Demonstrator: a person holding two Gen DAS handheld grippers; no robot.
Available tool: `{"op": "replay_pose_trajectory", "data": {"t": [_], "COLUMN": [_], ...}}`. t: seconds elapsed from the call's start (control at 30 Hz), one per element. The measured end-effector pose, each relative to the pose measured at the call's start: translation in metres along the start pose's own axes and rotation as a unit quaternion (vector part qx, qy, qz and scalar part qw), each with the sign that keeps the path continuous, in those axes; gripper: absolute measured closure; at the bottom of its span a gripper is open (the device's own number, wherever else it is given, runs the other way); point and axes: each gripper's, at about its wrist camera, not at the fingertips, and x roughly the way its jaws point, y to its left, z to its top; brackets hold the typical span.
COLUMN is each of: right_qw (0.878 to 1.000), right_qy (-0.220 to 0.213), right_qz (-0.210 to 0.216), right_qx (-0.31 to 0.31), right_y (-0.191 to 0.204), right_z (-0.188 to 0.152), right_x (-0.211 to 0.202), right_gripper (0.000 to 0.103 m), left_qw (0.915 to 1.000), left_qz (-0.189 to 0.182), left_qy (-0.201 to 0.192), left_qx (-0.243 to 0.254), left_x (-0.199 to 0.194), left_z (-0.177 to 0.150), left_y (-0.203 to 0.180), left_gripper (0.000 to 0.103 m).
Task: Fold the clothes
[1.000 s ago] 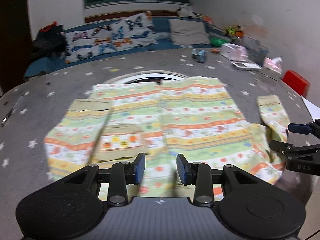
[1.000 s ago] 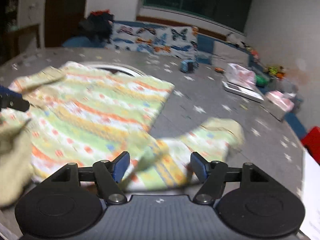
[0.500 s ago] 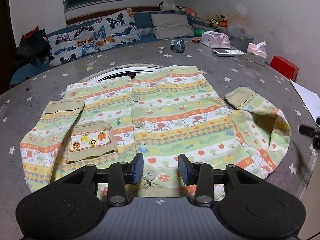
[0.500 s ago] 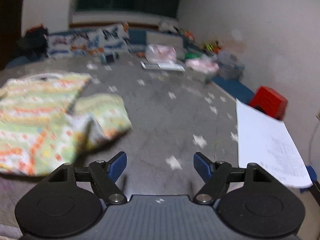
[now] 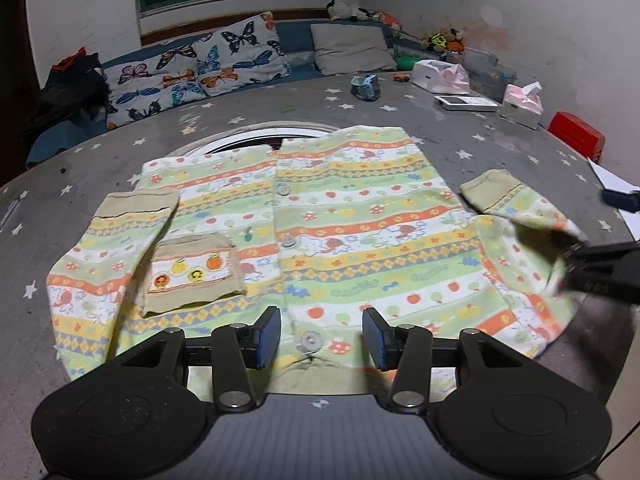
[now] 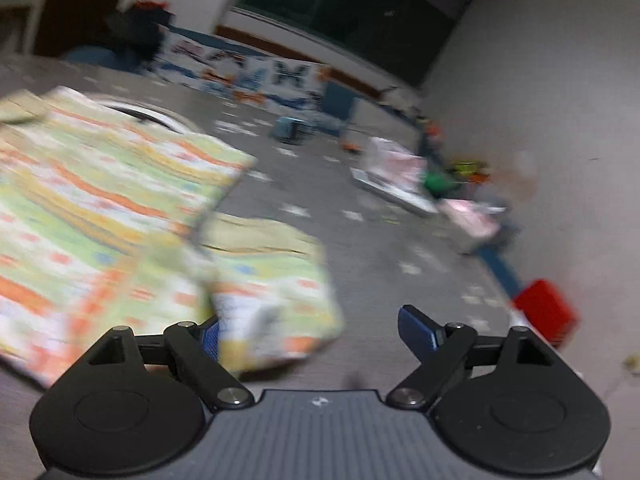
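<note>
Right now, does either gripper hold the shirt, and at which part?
Neither. The left gripper and right gripper are opening, pads clear of the striped shirt.

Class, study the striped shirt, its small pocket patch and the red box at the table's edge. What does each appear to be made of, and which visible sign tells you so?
Striped shirt: soft knit cotton, probably; matte, lies limp with creases.
Pocket patch: thicker tan cloth, likely cotton; stitched edges, embroidered-looking fruit band.
Red box: probably plastic or coated card; smooth, hard-edged, too small to tell which.
</note>
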Motion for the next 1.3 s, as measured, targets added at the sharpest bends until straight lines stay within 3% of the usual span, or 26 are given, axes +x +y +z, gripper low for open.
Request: {"op": "replay_pose_trajectory", "data": {"t": [0.17, 0.33, 0.53, 0.7, 0.8, 0.93, 1.07, 1.17, 1.3], "right_qw": [0.993, 0.966, 0.964, 0.926, 0.928, 0.95, 0.933, 0.959, 0.98], "right_qy": [0.022, 0.035, 0.034, 0.021, 0.032, 0.025, 0.011, 0.021, 0.009], "right_qz": [-0.023, 0.006, -0.005, 0.012, 0.016, -0.021, 0.002, 0.002, -0.004], "right_qx": [0.112, 0.256, 0.262, 0.378, 0.371, 0.312, 0.359, 0.283, 0.197], "right_y": [-0.053, -0.101, -0.104, -0.139, -0.142, -0.132, -0.146, -0.13, -0.105], "right_z": [-0.018, -0.044, -0.048, -0.063, -0.065, -0.062, -0.064, -0.058, -0.05], "right_x": [0.006, 0.009, 0.021, 0.021, 0.024, 0.023, 0.021, 0.025, 0.022], "right_gripper": [0.009, 0.008, 0.008, 0.008, 0.008, 0.006, 0.005, 0.005, 0.005], "left_qw": [0.9999, 0.9999, 1.0, 0.9997, 0.9997, 0.9997, 0.9996, 0.9996, 0.9992], "left_qz": [-0.004, -0.007, 0.003, 0.017, 0.018, 0.019, 0.019, 0.021, 0.039], "left_qy": [0.002, 0.005, 0.001, 0.014, 0.013, 0.012, 0.018, 0.015, 0.004], "left_qx": [-0.01, -0.011, -0.006, -0.008, -0.006, 0.0, -0.007, -0.008, 0.003], "left_x": [0.001, 0.002, -0.002, 0.004, 0.004, 0.004, 0.005, 0.004, 0.002], "left_z": [0.0, 0.0, 0.0, -0.007, -0.007, -0.008, -0.004, -0.001, 0.003], "left_y": [0.01, 0.015, 0.018, 0.029, 0.028, 0.028, 0.029, 0.029, 0.028], "left_gripper": [0.051, 0.049, 0.05, 0.05, 0.049, 0.049, 0.049, 0.049, 0.05]}}
